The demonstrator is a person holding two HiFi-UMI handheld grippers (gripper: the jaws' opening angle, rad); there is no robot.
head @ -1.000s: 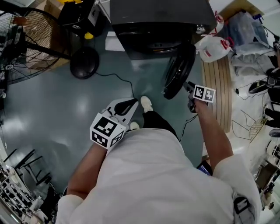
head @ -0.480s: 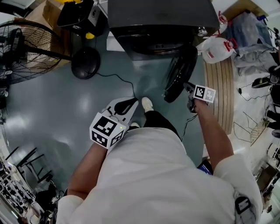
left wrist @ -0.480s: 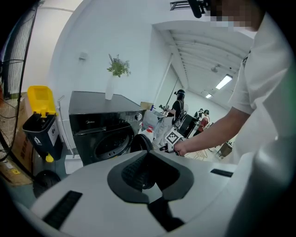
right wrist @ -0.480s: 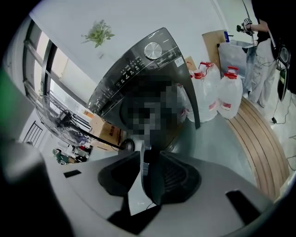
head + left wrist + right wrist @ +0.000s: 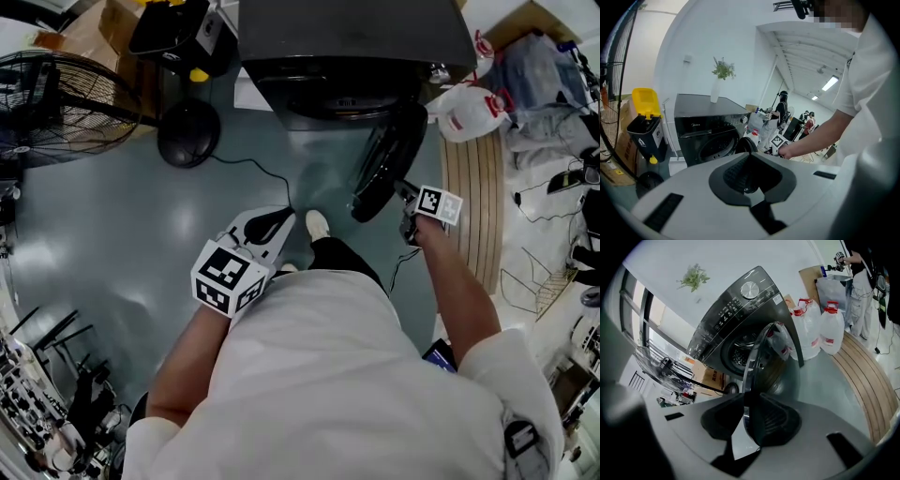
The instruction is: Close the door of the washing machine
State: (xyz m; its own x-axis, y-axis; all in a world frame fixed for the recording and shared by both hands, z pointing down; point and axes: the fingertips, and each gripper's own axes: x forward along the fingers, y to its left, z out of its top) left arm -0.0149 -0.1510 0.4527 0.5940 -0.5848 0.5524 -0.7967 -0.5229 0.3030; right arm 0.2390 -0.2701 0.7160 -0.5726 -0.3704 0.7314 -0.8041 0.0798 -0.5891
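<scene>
- Washing machine [image 5: 356, 47]: dark front-loader at 12 o'clock in the head view, with the drum opening [image 5: 740, 352] uncovered.
- Door [image 5: 384, 159]: round with a glass centre, swung wide open. It stands edge-on at 1 o'clock from the person, just below the machine's front.
- Right gripper [image 5: 403, 192]: at the door's free edge. Its jaws are closing with the door's rim [image 5: 749, 394] between them; a firm clamp is not visible.
- Left gripper [image 5: 275, 223]: held well apart from the door, at 9 o'clock from it. Its jaws are together with nothing between them.
- Shoe [image 5: 316, 223]: on the floor [image 5: 141, 244] at 7 o'clock from the door, just beside the left gripper's tip.
- Water jugs [image 5: 464, 98]: white with red caps, at 2 o'clock from the door, close behind its outer face.
- Slatted wooden board [image 5: 469, 187]: lies on the floor at 3 o'clock from the door.
- Black cable [image 5: 253, 173]: trails across the floor at 9 o'clock from the door.
- Standing fan [image 5: 56, 103]: at 10 o'clock, with its round base [image 5: 187, 133] near the machine's left corner.
- Yellow-lidded bin [image 5: 646, 124]: just left of the machine.
- Vase with sprig [image 5: 719, 79]: on the machine's top.
</scene>
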